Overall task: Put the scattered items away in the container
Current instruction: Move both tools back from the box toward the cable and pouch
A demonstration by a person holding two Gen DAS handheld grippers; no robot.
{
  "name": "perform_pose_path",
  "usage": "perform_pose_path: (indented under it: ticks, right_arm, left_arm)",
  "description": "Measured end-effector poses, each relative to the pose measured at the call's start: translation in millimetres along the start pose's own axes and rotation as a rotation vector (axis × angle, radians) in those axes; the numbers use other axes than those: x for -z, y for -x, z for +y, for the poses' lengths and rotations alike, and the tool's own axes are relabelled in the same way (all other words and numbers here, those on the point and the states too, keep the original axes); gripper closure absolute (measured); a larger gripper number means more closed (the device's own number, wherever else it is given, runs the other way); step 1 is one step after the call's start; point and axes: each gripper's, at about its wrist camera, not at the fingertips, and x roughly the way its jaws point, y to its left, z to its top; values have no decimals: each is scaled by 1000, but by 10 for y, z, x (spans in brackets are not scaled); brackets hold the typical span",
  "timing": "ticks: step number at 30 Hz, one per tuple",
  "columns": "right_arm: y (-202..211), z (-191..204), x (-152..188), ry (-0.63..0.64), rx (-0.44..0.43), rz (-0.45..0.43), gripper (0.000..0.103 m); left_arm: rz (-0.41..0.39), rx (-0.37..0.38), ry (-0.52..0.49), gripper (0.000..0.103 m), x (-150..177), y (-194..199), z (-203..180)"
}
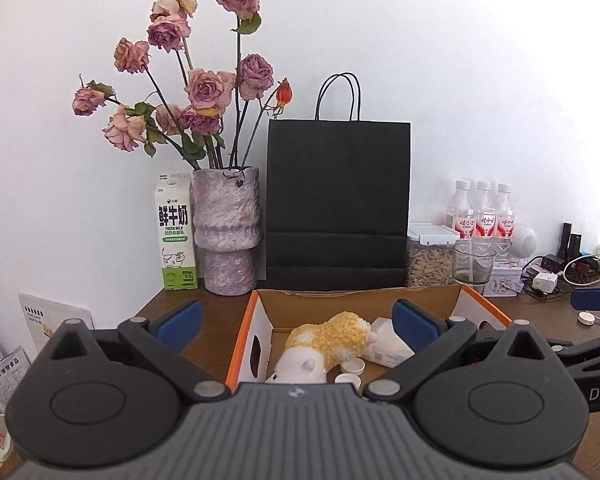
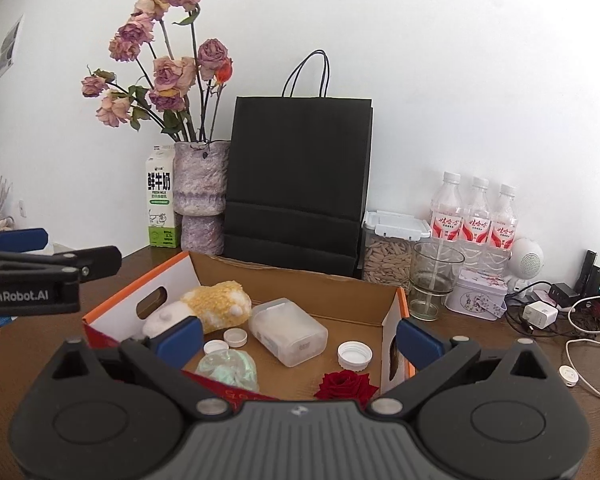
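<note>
An open cardboard box with orange edges (image 2: 400,300) stands on the brown table; it also shows in the left wrist view (image 1: 244,332). Inside lie a yellow-and-white plush toy (image 2: 216,308), a clear plastic case (image 2: 288,330), white bottle caps (image 2: 354,354), a crumpled clear wrapper (image 2: 228,368) and a red rose (image 2: 346,386). The plush (image 1: 328,344) and two caps (image 1: 352,366) show in the left wrist view. My left gripper (image 1: 298,322) is open and empty above the box's left part. My right gripper (image 2: 300,338) is open and empty above the box's near side.
Behind the box stand a black paper bag (image 2: 300,184), a vase of dried roses (image 2: 200,192) and a milk carton (image 2: 162,200). To the right are a seed jar (image 2: 388,248), a glass (image 2: 434,280), a tin (image 2: 476,294), three water bottles (image 2: 474,216) and chargers with cables (image 2: 548,312).
</note>
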Motion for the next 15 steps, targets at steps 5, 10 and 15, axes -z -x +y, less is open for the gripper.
perform_pose_path:
  ticks: [5,10,15]
  right_arm:
    - [343,68,172,-5,-5,-6,0]
    - [652,110,414,-24,-6,16,0]
    - [845,106,701,-61,-9,82,0]
  left_arm:
    - [12,5,12,0,111,302,70]
    - [46,12,24,0,302,564,116]
    - [87,13,43,0,523,786,188]
